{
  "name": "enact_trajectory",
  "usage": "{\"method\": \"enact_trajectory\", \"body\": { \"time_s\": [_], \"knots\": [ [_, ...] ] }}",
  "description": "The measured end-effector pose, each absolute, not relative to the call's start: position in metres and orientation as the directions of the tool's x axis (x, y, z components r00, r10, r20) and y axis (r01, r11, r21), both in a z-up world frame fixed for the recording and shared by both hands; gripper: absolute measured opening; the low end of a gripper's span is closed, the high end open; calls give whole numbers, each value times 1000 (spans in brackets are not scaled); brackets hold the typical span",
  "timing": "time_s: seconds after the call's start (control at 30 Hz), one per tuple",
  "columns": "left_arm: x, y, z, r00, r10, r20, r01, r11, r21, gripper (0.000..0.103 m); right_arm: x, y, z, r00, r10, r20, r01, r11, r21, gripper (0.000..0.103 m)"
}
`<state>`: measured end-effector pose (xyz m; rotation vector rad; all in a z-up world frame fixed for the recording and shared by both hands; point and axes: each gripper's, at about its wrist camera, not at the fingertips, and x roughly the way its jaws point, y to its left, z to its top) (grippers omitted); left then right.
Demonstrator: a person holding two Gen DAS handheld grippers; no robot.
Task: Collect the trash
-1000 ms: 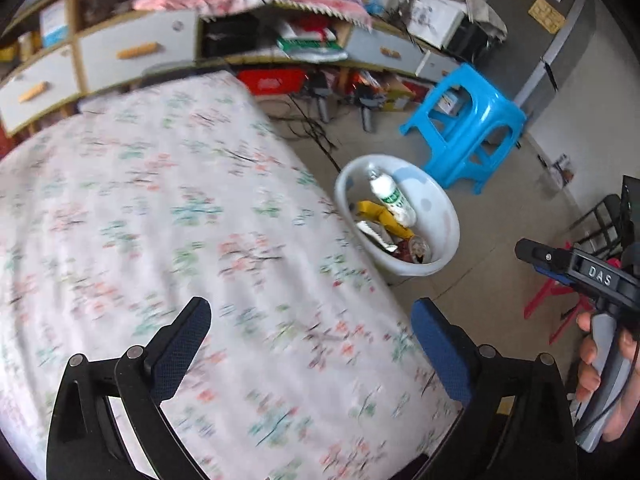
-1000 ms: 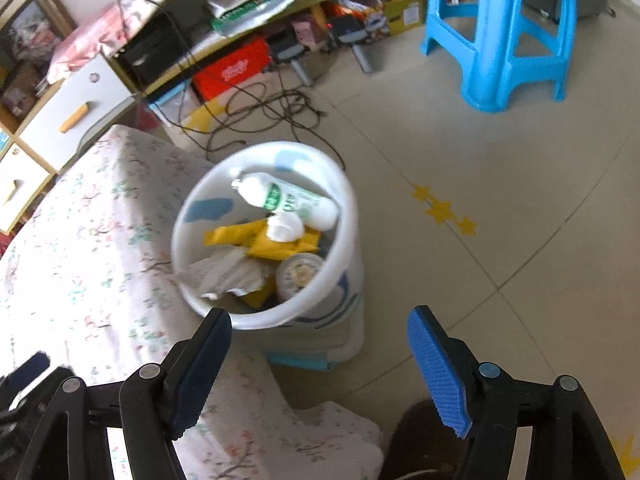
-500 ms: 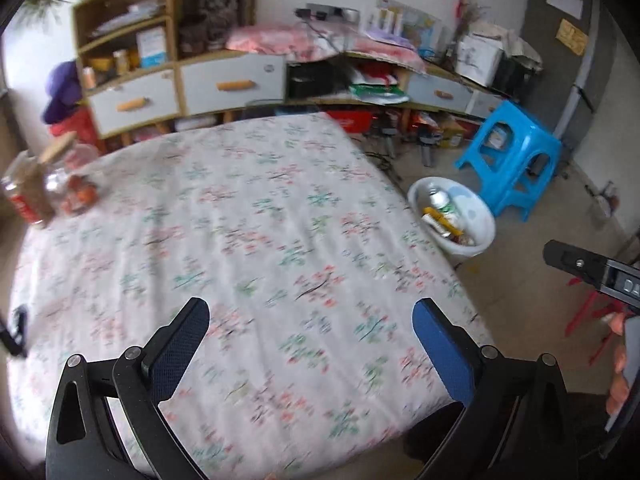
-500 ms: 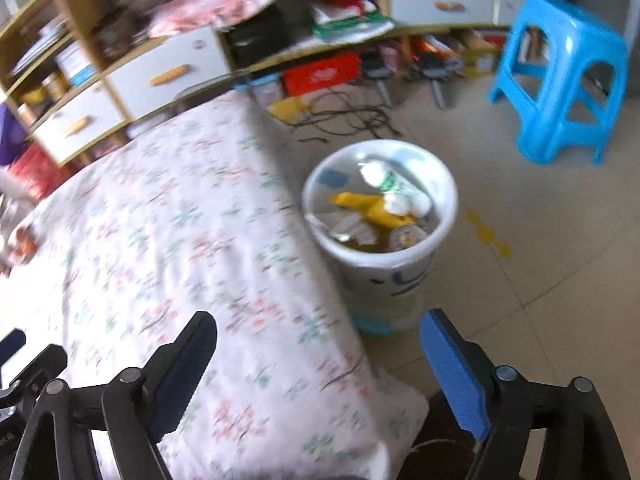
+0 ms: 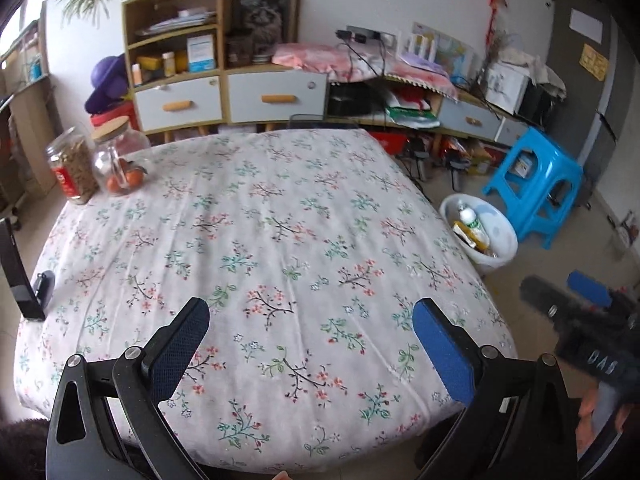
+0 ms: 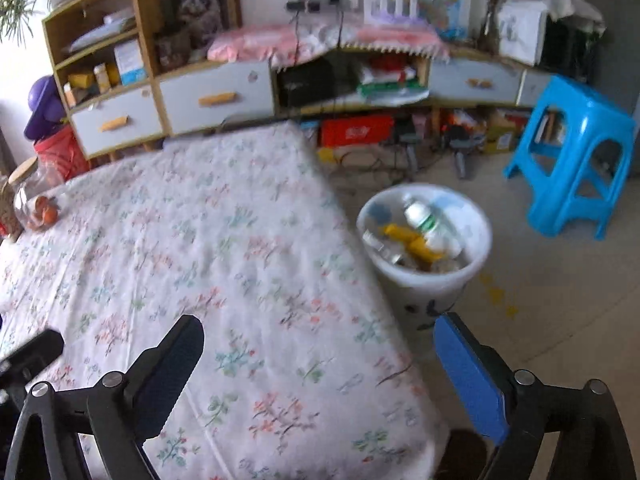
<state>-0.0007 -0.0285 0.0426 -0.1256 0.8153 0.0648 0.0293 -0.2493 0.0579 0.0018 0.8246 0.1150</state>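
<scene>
A white trash bin (image 6: 424, 280) stands on the floor at the table's right side; it also shows in the left wrist view (image 5: 502, 254). It holds a plastic bottle (image 6: 430, 226), yellow wrappers (image 6: 412, 240) and other scraps. My left gripper (image 5: 310, 344) is open and empty above the near edge of the floral tablecloth (image 5: 260, 248). My right gripper (image 6: 316, 364) is open and empty, above the table's near right corner, short of the bin. The right gripper also shows, blurred, at the right edge of the left wrist view (image 5: 588, 320).
Two jars (image 5: 100, 164) stand at the table's far left corner. A black object (image 5: 20, 272) sits at the table's left edge. A blue plastic stool (image 6: 576, 160) stands beyond the bin. Cabinets (image 5: 260, 96), boxes and cables line the far wall.
Both grippers have pulled back and up from the bin; the views now take in the whole table. Both stay open and empty.
</scene>
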Motion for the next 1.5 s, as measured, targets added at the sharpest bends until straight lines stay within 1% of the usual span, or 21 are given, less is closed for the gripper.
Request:
{"method": "enact_trajectory", "body": {
  "time_s": [0.07,0.17,0.23,0.37,0.53,0.67,0.87,1.5],
  "knots": [
    [1,-27,43,689,11,-725,-106,991,-85,102,34,-244,52,650,120,-751,-118,991,56,96],
    [2,-26,41,688,25,-725,-114,991,-74,102,36,-240,44,643,90,-760,-106,994,29,96],
    [3,-24,38,679,25,-734,-123,989,-80,102,36,-238,41,628,101,-772,-109,993,41,96],
    [3,-22,32,665,26,-747,-131,988,-81,102,33,-239,42,636,96,-766,-106,994,36,96],
    [1,-19,33,663,1,-749,-134,984,-117,102,34,-244,42,639,85,-764,-82,996,42,96],
    [-2,-19,37,676,5,-737,-133,985,-115,102,33,-248,43,636,93,-766,-67,996,66,96],
    [-5,-19,40,687,3,-727,-124,986,-113,102,32,-247,39,637,68,-768,-61,997,38,96],
    [-6,-22,38,682,-6,-731,-104,989,-105,102,32,-249,40,640,67,-765,-44,998,50,96]
  ]
}}
